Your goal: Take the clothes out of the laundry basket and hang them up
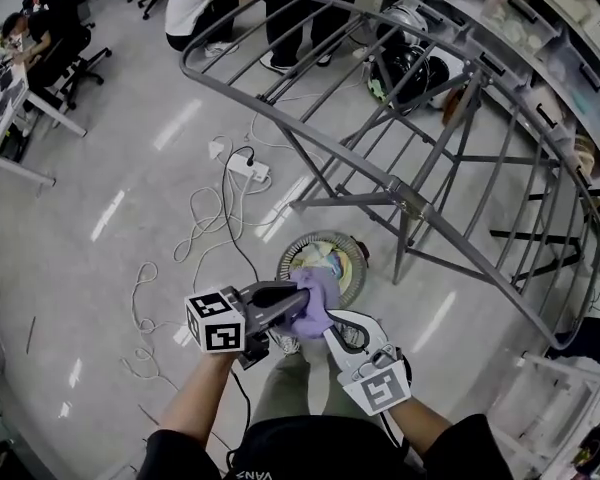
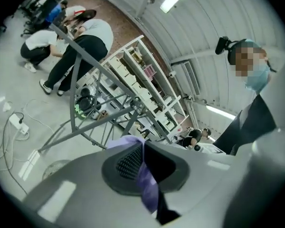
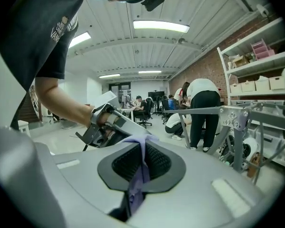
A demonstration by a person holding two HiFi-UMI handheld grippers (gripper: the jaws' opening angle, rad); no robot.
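two grippers, one garment: your left gripper [image 1: 298, 298] and right gripper [image 1: 332, 326] are both clenched on the same lilac cloth [image 1: 318, 290], tips almost meeting.

left gripper view: jaws together, cloth [image 2: 147, 182] pinched in the seam between the pads, and a fold sticks out past the tip.

right gripper view: jaws also closed, on a strip of the cloth [image 3: 139, 172] running down between the pads. your left gripper shows at 10 o'clock there, touching the same cloth.

head view: the cloth is bunched in the air just in front of you, over the near edge of the round laundry basket [image 1: 354, 255]. the basket sits on the floor at 12 o'clock from the grippers, with pale laundry in it.

grey drying rack [image 1: 400, 183] stands behind the basket, its top arching from 11 o'clock round to 3 o'clock. the cloth hangs apart from it.

white power strip [image 1: 250, 169] and loose cables [image 1: 202, 220] lie on the floor at 10 o'clock. people sit and crouch at the far end, 11 to 12 o'clock.
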